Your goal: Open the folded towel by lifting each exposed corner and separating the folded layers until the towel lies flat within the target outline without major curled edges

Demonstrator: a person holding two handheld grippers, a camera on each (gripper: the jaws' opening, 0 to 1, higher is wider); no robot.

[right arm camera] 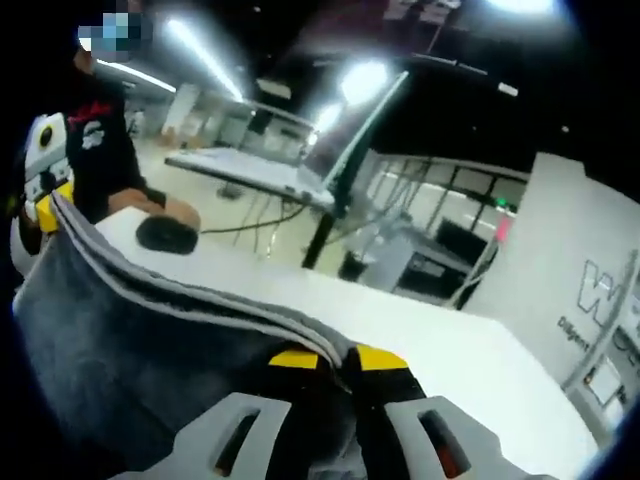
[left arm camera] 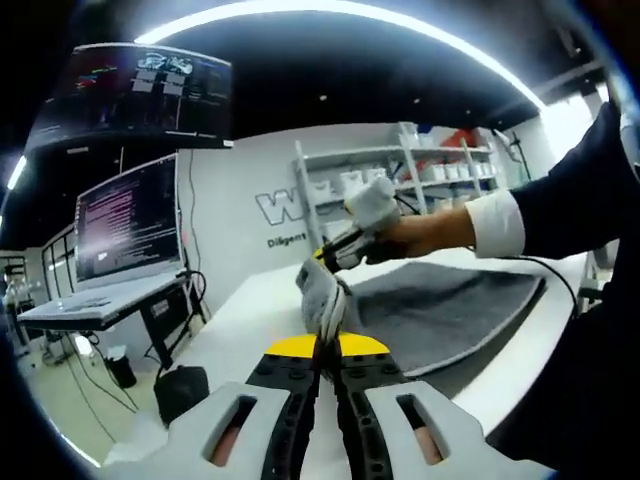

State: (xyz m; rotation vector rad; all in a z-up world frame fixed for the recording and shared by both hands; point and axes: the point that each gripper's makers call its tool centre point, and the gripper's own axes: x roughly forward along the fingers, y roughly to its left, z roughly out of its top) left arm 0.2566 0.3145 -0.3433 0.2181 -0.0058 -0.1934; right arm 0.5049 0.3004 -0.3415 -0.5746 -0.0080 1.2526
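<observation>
Left gripper view: the left gripper [left arm camera: 322, 352] has its jaws clamped on a raised corner of the grey fabric towel [left arm camera: 440, 310], which lies on the white table [left arm camera: 250, 320]. Right gripper [right arm camera: 338, 362] – jaws together, seemingly pinching the towel's folded edge – lifts layers off the table.

Lab, code monitors [left arm camera: 125, 220], parts shelving [left arm camera: 420, 165]
</observation>
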